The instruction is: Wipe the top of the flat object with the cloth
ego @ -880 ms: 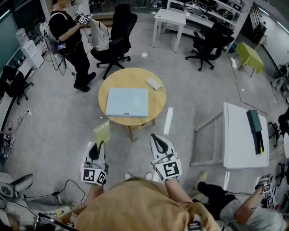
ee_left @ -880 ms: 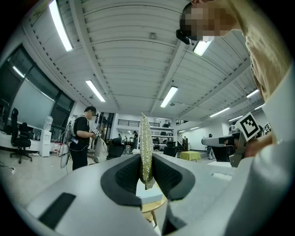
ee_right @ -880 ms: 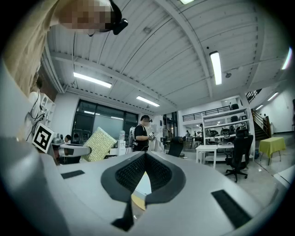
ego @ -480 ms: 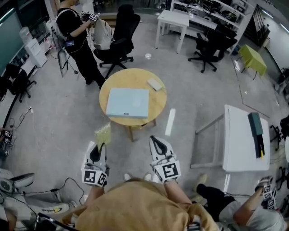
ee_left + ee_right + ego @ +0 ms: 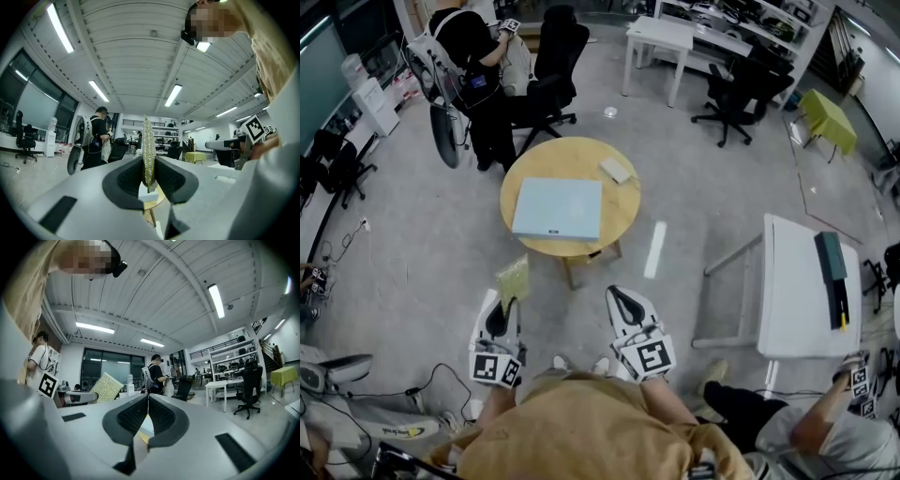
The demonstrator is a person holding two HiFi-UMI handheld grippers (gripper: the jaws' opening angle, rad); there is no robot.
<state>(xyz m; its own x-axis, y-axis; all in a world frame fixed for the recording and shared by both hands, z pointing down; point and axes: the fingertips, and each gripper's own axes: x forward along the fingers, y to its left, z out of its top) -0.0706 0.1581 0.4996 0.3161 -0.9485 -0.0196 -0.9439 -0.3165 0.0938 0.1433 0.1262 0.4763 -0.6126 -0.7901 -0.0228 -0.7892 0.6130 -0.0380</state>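
Observation:
A pale blue flat object lies on a round wooden table ahead of me. My left gripper is shut on a yellow-green cloth, which sticks up between the jaws as a thin edge-on cloth in the left gripper view. The same cloth shows from the side in the right gripper view. My right gripper is shut with nothing in it, its pads pressed together. Both grippers hang over the floor, short of the table's near edge.
A small white block lies on the table's far right. A person in black stands beyond the table by a black office chair. A white desk stands to my right, another person sits low beside me. Cables cross the floor at left.
The table has drifted slightly left and nearer in the head view. The person in black has stepped right, toward the chair. Both grippers keep their pose and hold.

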